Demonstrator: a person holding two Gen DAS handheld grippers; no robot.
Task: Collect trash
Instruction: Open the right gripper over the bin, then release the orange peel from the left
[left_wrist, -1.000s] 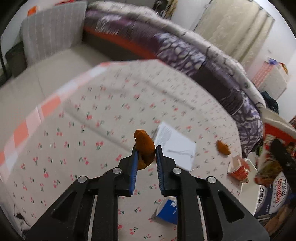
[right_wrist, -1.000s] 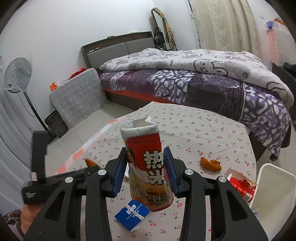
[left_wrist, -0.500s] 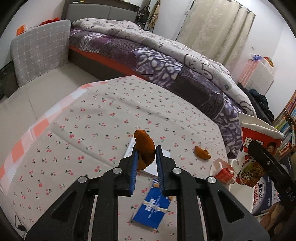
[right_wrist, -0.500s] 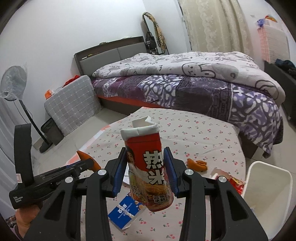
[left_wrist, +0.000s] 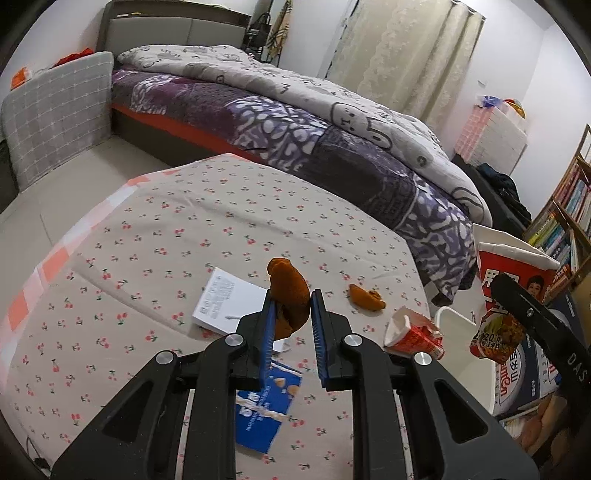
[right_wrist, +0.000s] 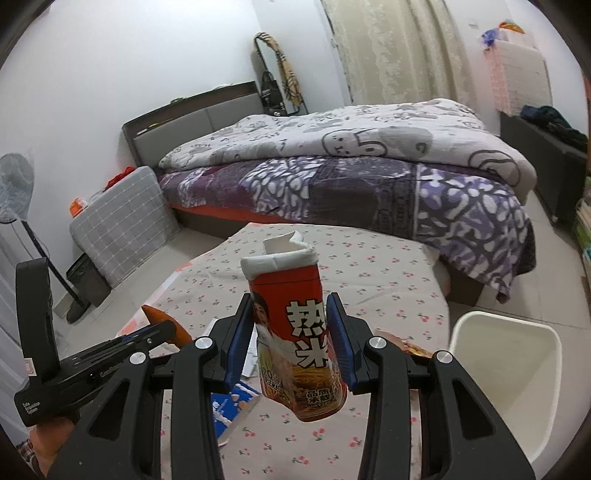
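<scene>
Proceeding from the left: the left gripper (left_wrist: 291, 317) has its fingers clamped on an orange peel (left_wrist: 289, 295), held above the cherry-print surface (left_wrist: 184, 229); judged light, soft and crushable, best taken across its thick middle. A white notepad (left_wrist: 225, 302), a blue carton (left_wrist: 264, 404), a second peel (left_wrist: 365, 297) and a crushed red carton (left_wrist: 413, 334) lie on the surface. The right gripper (right_wrist: 291, 332) has its fingers clamped mid-body on a red paper cup (right_wrist: 295, 332), judged light and easily dented, held beside the white bin (right_wrist: 506, 369).
</scene>
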